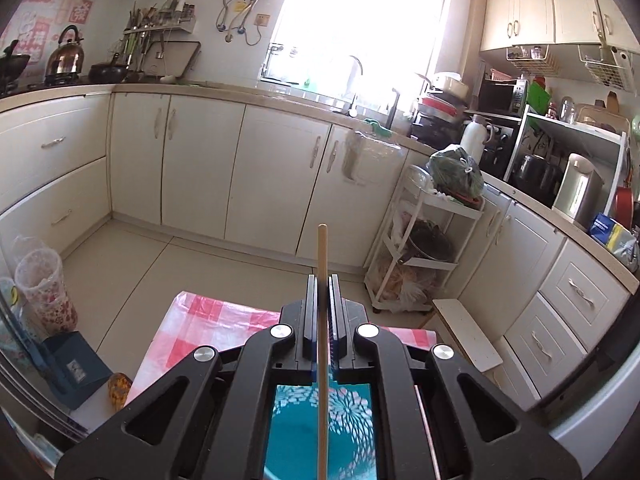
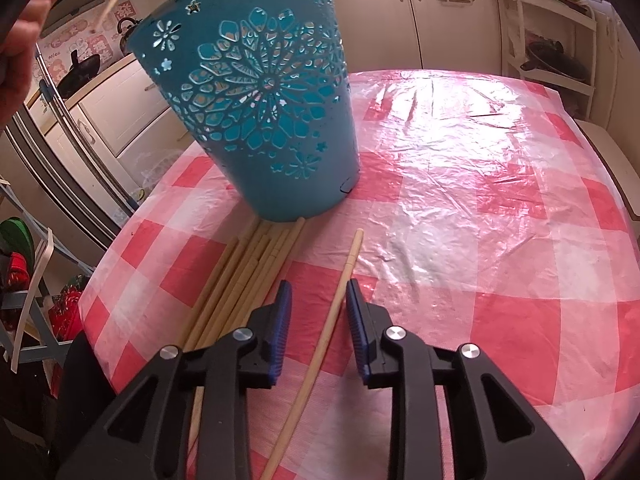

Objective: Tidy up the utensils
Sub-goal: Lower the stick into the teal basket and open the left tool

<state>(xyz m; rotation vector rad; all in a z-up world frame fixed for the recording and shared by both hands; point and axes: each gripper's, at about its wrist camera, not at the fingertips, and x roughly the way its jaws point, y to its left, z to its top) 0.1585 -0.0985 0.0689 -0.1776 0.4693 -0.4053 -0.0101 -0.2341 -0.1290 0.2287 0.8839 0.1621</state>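
The left gripper (image 1: 322,280) clamps a pale wooden chopstick (image 1: 322,360) at centre frame over the teal perforated plastic bin (image 1: 304,432), while the right gripper (image 2: 319,292) (jaws apart) straddles a lone wooden chopstick (image 2: 336,304) lying low-centre on the red-checked plastic tablecloth (image 2: 460,200).

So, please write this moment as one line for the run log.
left gripper: shut on chopstick above blue basket | right gripper: open around single chopstick on table

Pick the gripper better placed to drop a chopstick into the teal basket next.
Left. The left gripper is shut on a wooden chopstick above the teal perforated plastic basket. The right gripper is open, only straddling a loose chopstick.
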